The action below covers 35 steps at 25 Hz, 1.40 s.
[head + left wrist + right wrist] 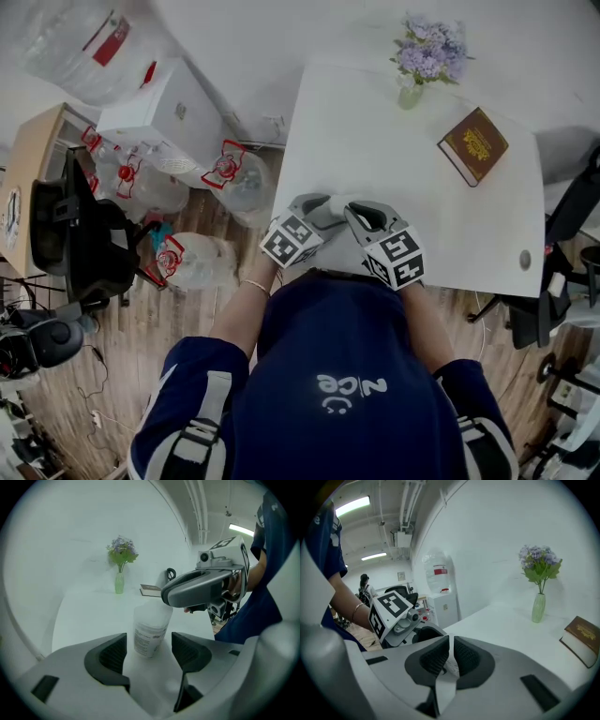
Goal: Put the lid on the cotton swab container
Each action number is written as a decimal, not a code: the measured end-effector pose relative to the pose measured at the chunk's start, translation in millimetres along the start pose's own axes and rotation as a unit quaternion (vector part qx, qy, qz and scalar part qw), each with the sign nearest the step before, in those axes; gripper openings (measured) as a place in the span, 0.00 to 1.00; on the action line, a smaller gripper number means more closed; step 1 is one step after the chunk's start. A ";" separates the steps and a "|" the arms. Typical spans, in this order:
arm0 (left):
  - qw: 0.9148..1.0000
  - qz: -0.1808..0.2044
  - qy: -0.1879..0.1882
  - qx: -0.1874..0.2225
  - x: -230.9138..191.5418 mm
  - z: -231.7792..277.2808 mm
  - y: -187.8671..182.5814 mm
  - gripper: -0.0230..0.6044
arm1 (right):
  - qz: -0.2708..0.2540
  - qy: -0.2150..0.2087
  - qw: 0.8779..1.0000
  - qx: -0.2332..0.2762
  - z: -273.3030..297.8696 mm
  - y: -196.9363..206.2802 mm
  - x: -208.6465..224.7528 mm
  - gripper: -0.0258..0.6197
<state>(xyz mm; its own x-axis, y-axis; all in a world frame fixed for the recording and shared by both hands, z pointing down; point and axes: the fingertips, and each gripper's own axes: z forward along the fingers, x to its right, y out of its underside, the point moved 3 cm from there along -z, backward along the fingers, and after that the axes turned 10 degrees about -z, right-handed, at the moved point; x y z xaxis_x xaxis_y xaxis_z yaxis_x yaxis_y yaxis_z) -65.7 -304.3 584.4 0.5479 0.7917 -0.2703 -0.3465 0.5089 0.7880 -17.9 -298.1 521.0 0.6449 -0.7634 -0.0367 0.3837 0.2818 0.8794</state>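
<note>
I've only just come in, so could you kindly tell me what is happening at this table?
A person stands at the white table, working a pair of hand-held tongs in each hand. The left tongs are open, and the translucent cotton swab container stands upright on the table between their tips, not gripped. The right tongs are shut on a thin pale piece, apparently the lid, and reach over the container's top. Whether the lid is seated yet cannot be told.

shirt: navy, white logo | bracelet: thin | left gripper, right gripper: grey, marker cubes
</note>
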 end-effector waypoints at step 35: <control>0.981 -0.029 -0.029 0.187 33.2 -89.1 -30.2 0.18 | 0.044 0.166 0.981 0.086 -60.8 16.6 21.1 0.13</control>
<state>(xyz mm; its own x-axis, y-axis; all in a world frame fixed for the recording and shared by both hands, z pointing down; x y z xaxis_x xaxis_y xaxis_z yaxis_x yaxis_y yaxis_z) -104.9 -263.2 502.4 0.6043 0.7390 -0.2978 -0.0148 0.3842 0.9232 42.3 -274.2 506.0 0.8614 -0.5006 -0.0858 0.2192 0.2139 0.9519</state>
